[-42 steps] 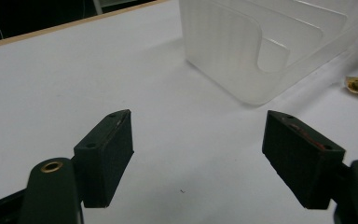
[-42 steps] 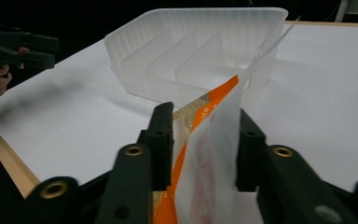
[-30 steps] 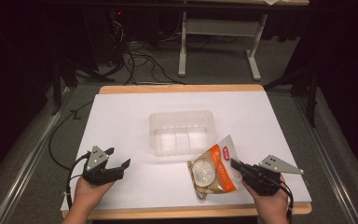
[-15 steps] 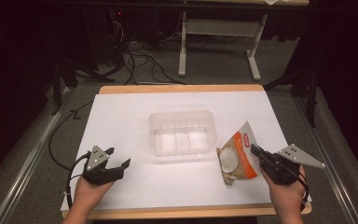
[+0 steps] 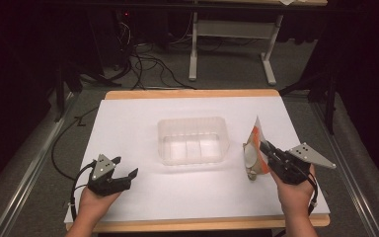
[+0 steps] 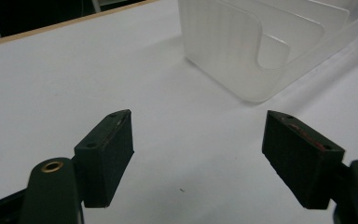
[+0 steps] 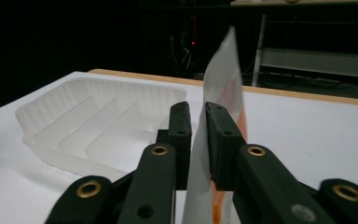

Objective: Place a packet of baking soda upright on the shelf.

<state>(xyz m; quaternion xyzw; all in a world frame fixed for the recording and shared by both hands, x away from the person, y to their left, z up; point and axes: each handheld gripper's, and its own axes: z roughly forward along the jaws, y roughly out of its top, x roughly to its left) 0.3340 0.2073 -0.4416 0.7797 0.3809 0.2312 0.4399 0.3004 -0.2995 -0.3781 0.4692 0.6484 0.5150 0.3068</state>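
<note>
A: What is the right gripper [image 5: 265,147] doing?

B: Its jaws are pressed together on a packet [image 5: 254,150], orange and white with a clear front. In the right gripper view the packet [image 7: 223,93] stands on edge between the two black jaws, and its top rises above their tips.

A: Is the packet flat on the table?

B: No. In the high view it is upright, tilted slightly. Its lower end is at or just above the white table top [image 5: 128,118]; I cannot tell whether it touches.

A: And the clear tray?

B: The clear plastic tray [image 5: 192,139] sits just left of the right gripper's jaw tips, near the packet but apart from it. From the right gripper view the tray [image 7: 98,126] lies ahead and to the left, ribbed inside, with nothing visible in it.

A: The left gripper?

B: The left gripper [image 5: 124,168] is held low near the table's front edge, jaws spread wide with nothing between them. In the left gripper view the tray [image 6: 265,46] is ahead and to the right, well apart from the left gripper [image 6: 198,154].
</note>
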